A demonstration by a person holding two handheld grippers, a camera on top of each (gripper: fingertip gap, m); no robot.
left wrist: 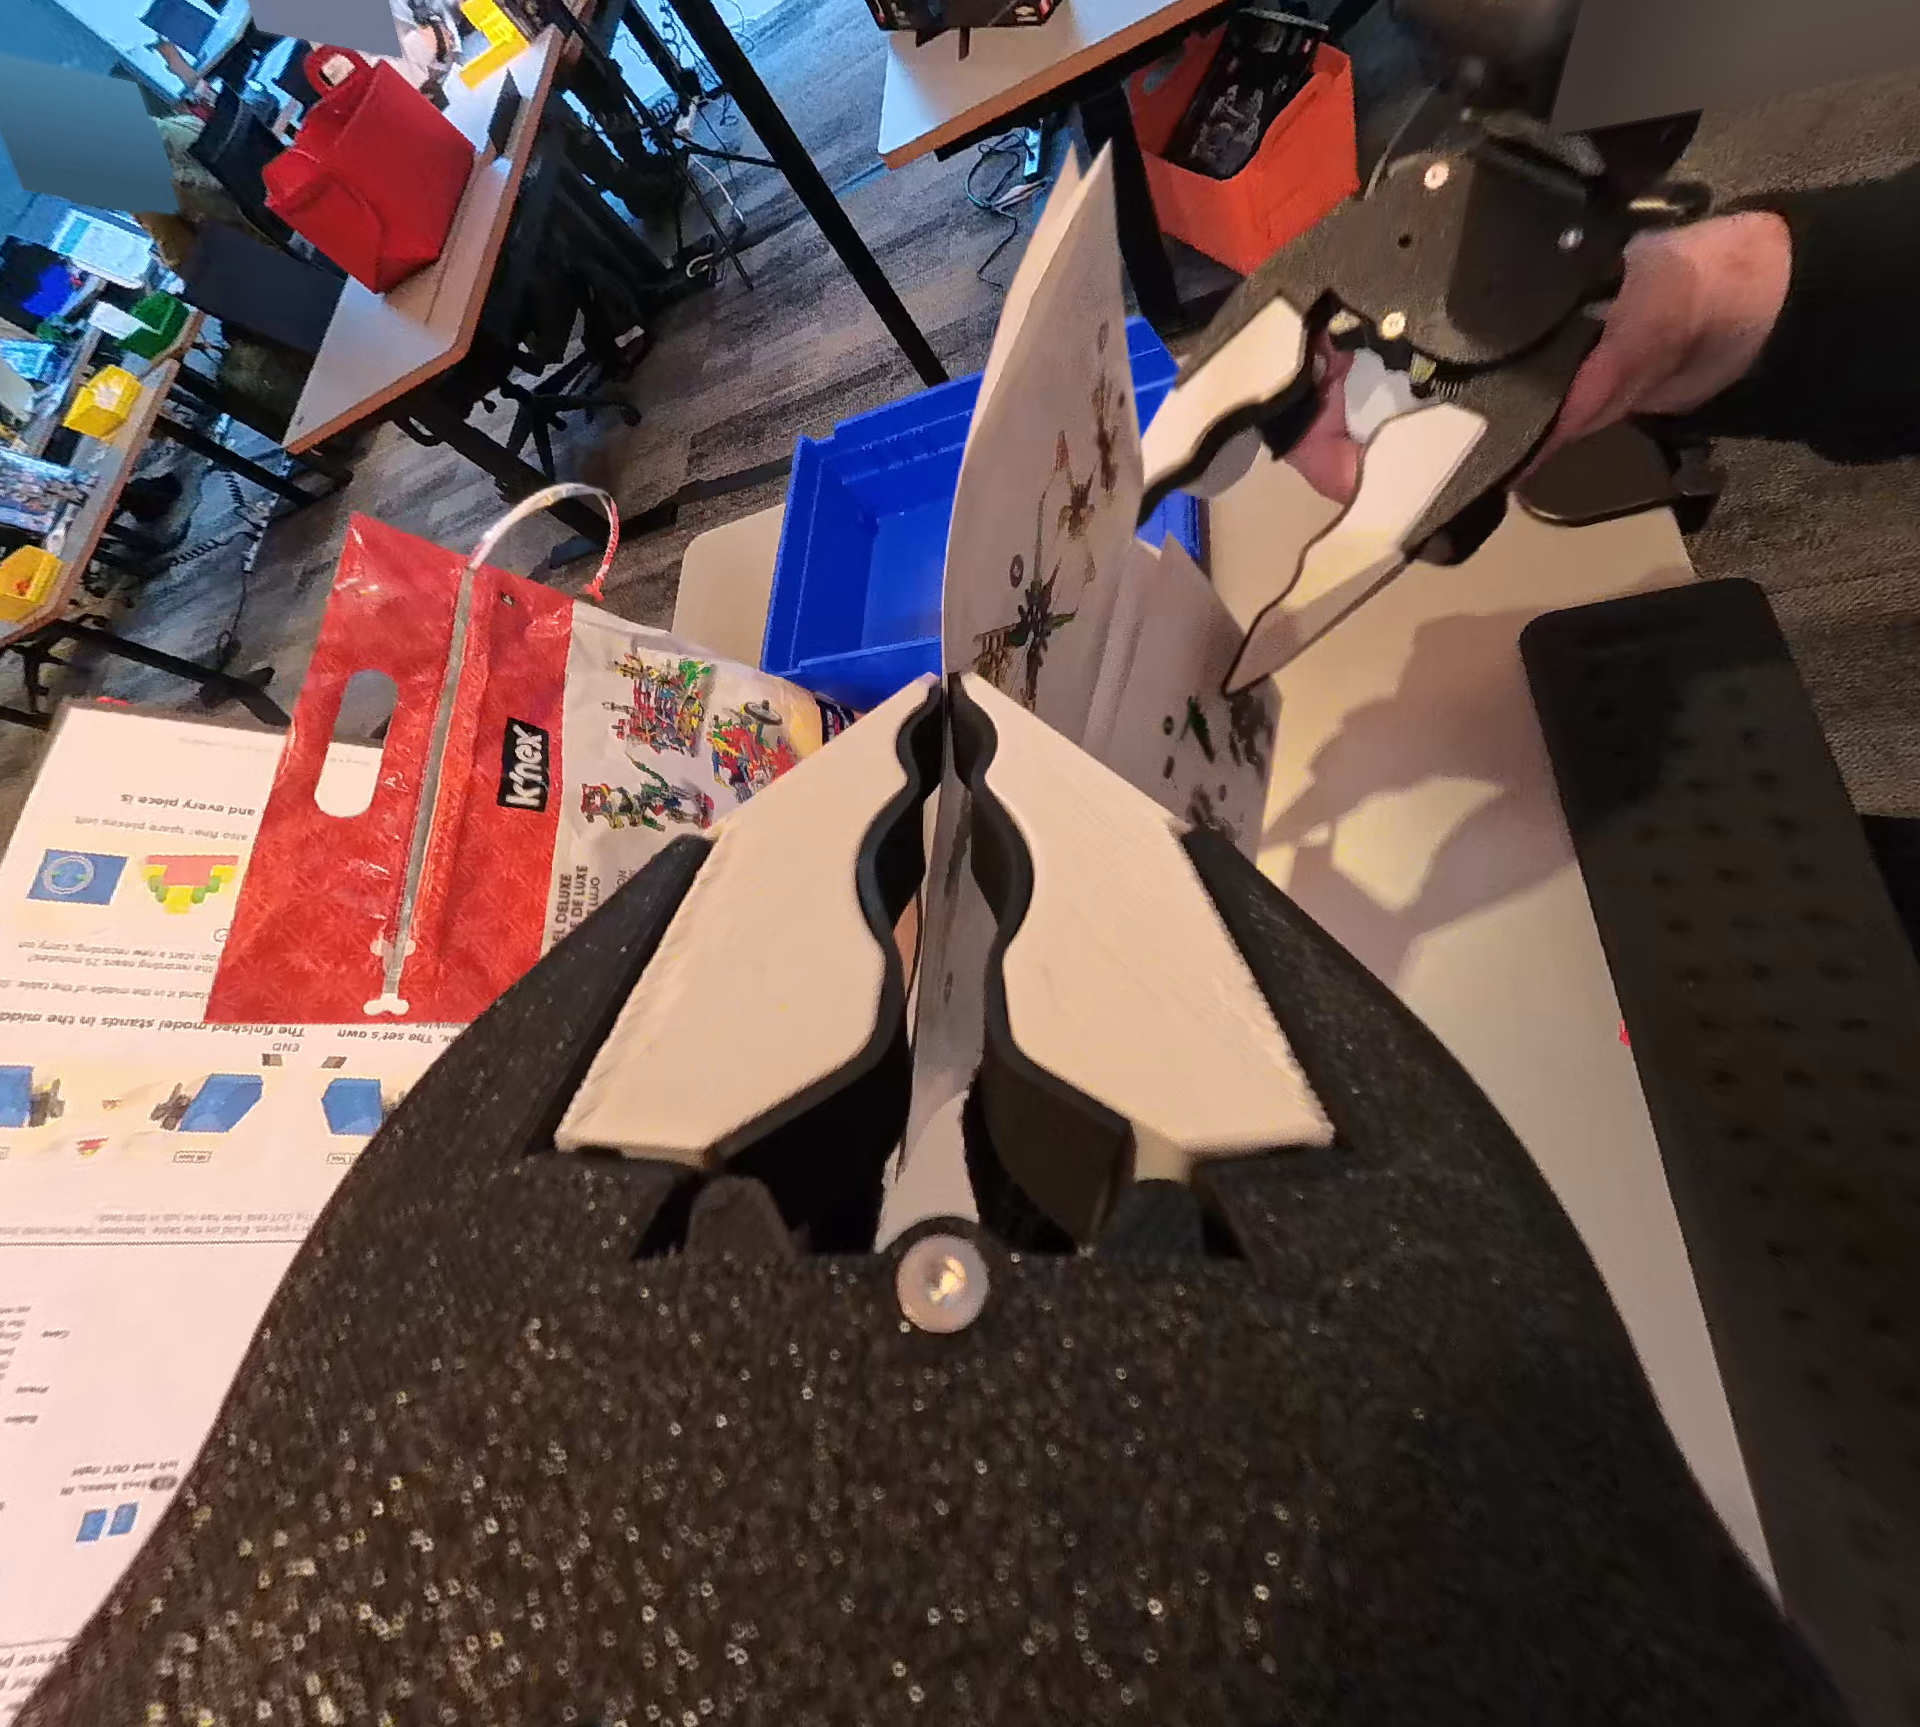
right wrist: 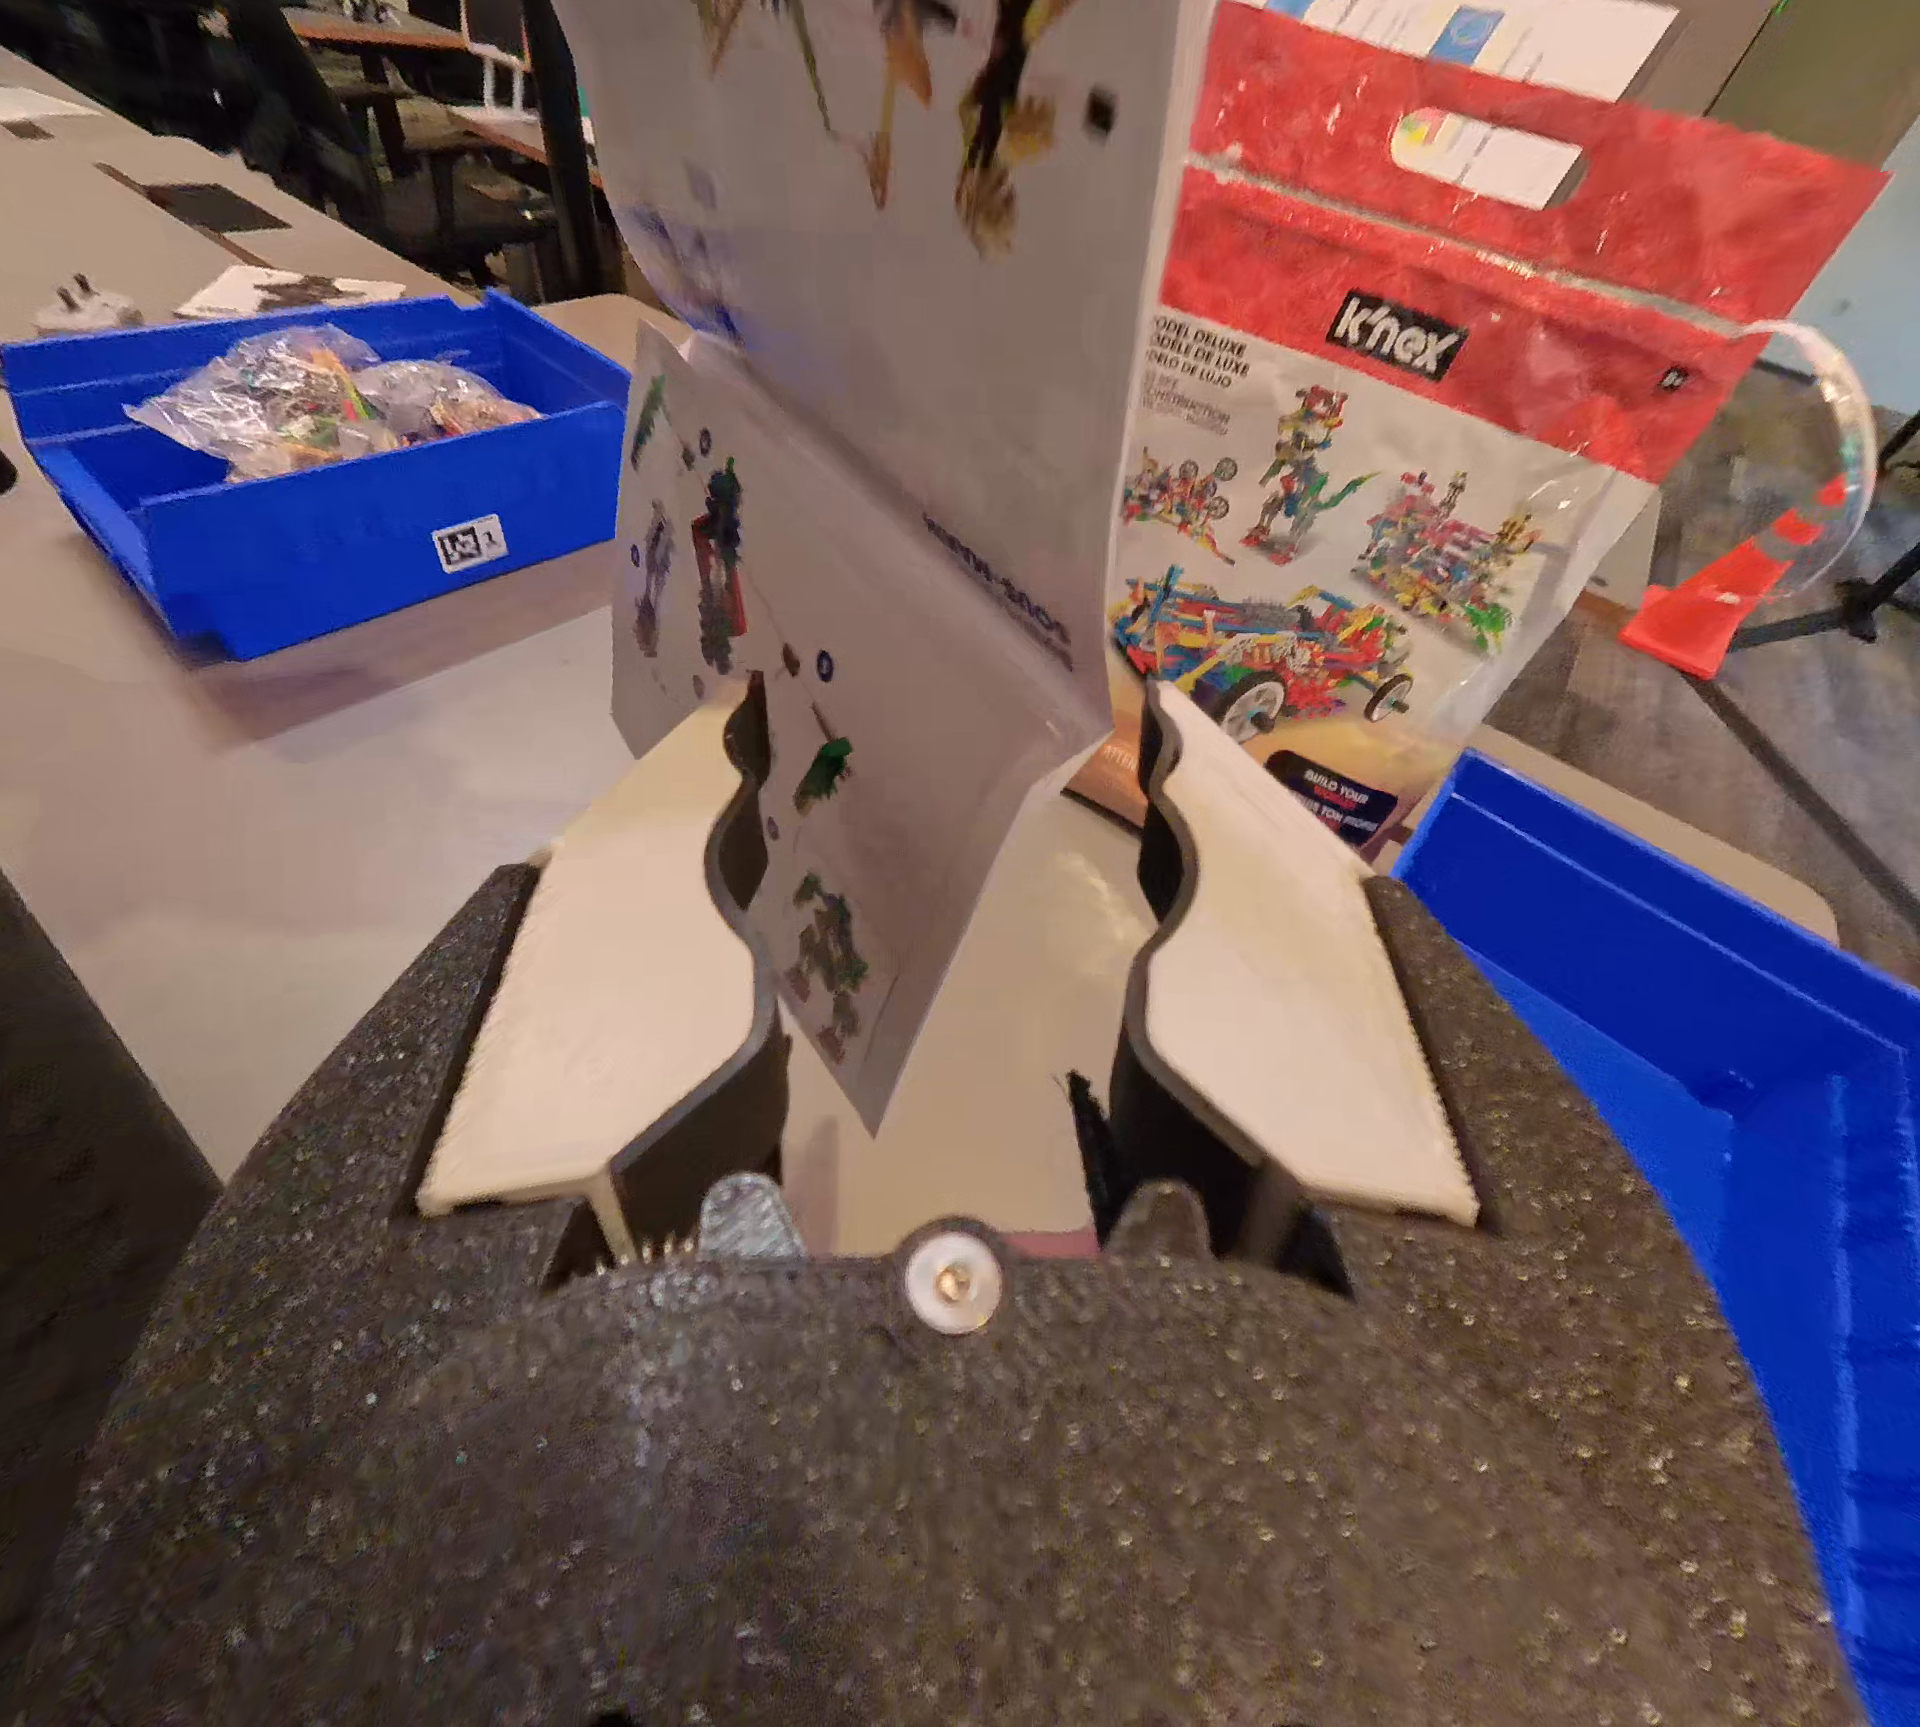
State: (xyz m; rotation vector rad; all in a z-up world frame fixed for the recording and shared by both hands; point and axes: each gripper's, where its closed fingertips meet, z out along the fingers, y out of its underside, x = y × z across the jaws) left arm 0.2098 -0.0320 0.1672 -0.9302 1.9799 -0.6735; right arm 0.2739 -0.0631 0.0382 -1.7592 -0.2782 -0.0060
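Observation:
My left gripper (left wrist: 948, 690) is shut on the edge of a white printed instruction booklet (left wrist: 1039, 430) and holds it upright above the table (left wrist: 1455, 898). The booklet hangs open, and one page (left wrist: 1174, 701) folds out to the right. My right gripper (left wrist: 1205, 586) is open beside that page, with one fingertip (left wrist: 1247, 675) at the page's printed face. In the right wrist view the booklet (right wrist: 883, 223) fills the middle. Its lower page (right wrist: 831, 825) hangs between the spread fingers of my right gripper (right wrist: 951, 701), close to the left finger (right wrist: 623, 950). The left gripper is hidden there.
A red and white toy-set bag (left wrist: 447, 773) (right wrist: 1455, 389) lies just left of the booklet. A blue bin (left wrist: 873, 555) (right wrist: 1714, 1106) stands behind the booklet. Another blue bin (right wrist: 312, 534) holds clear bags of parts (right wrist: 312, 410). Printed sheets (left wrist: 125, 846) and a black perforated mat (left wrist: 1745, 950) lie on the table. Some 15 cm of space lies between my two pairs of fingers.

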